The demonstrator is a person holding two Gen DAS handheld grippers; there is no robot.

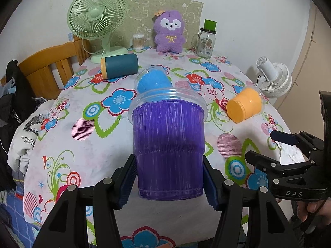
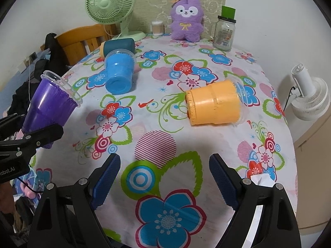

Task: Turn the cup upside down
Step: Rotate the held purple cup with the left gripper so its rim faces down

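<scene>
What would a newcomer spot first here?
The purple cup clamped in the left claw, raised off the table, mouth pointing away. Beyond it, a blue cup and an orange cup lie on their sides on the flowered cloth; the right claw is open.

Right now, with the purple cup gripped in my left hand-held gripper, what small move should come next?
Probably roll the left hand-held gripper over so the purple cup turns rim-down. It is clamped near its base, lifted off the floral tablecloth, with its rim tilted up and away.
</scene>
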